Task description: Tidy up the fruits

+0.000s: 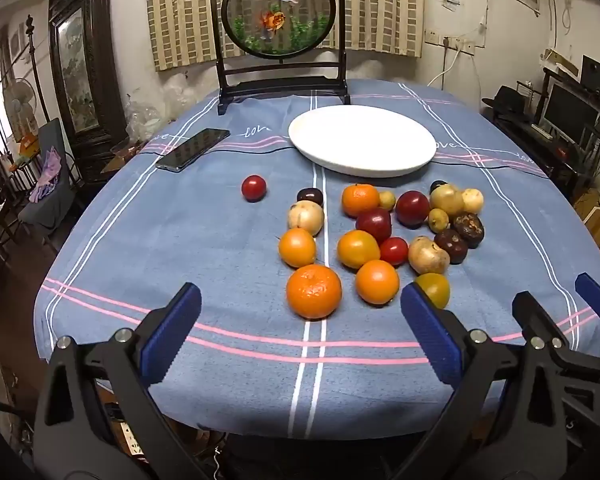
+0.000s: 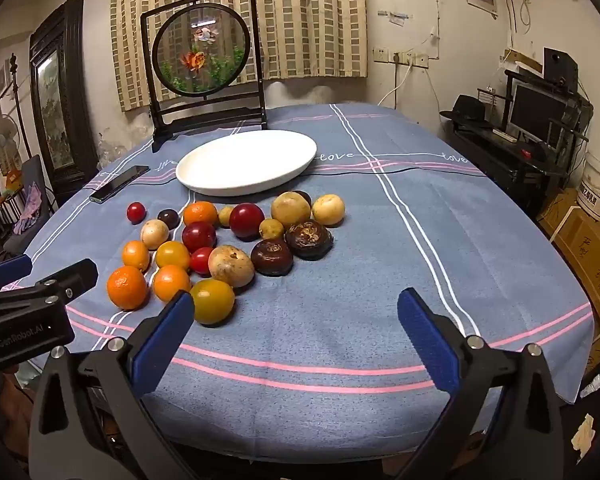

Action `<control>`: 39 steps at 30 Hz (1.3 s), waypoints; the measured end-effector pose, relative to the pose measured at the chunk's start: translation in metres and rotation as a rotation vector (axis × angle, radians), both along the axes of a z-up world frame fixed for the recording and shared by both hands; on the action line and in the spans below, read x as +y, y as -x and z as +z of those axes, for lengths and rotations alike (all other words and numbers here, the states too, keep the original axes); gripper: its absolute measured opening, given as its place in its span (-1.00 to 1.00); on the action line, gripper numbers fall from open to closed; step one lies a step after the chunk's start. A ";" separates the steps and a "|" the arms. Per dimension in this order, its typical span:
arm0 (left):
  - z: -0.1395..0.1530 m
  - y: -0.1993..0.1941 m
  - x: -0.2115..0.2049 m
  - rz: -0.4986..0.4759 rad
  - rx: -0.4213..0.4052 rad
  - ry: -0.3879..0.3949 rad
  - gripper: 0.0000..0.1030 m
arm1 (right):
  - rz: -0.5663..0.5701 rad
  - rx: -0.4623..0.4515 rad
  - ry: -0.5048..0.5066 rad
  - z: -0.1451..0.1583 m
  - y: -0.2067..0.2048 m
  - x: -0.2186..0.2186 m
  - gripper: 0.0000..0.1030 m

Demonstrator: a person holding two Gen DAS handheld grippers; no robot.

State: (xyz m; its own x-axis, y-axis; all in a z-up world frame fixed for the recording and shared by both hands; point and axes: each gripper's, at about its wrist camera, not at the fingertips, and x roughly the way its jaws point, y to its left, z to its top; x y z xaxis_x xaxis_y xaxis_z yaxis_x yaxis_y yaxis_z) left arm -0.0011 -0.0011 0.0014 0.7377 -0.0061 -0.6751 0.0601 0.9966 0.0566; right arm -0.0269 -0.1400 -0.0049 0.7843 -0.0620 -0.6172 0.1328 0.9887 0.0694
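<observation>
Both wrist views low at table's near edge, facing curtain wall; share fruit pile (image 1: pixel 380 232), plate (image 2: pixel 246 162).

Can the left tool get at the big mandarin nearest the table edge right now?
Probably yes. The left tool is open and holds nothing, and the mandarin lies just ahead between its fingers on bare tablecloth. A smaller orange fruit sits close on its right, so the grip could be tight there.

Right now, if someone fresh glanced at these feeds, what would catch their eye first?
The heap of loose fruit at the middle of the blue tablecloth, with a big mandarin nearest the open left gripper. Behind it lies the bare white plate, then the goldfish screen. The right gripper is open too, over bare cloth.
</observation>
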 end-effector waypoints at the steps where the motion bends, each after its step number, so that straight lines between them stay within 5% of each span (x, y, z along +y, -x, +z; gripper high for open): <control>1: 0.001 0.000 -0.001 -0.002 -0.005 -0.002 0.96 | 0.000 0.001 0.000 0.000 0.000 0.000 0.97; 39: -0.007 -0.005 0.004 0.002 0.039 0.035 0.96 | 0.006 0.013 0.014 -0.005 -0.002 0.002 0.97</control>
State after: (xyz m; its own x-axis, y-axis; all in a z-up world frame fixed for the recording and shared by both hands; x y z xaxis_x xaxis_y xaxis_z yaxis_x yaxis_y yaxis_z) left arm 0.0039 0.0031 -0.0053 0.7111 -0.0288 -0.7025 0.0595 0.9980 0.0194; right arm -0.0253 -0.1378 -0.0097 0.7767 -0.0661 -0.6264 0.1277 0.9904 0.0538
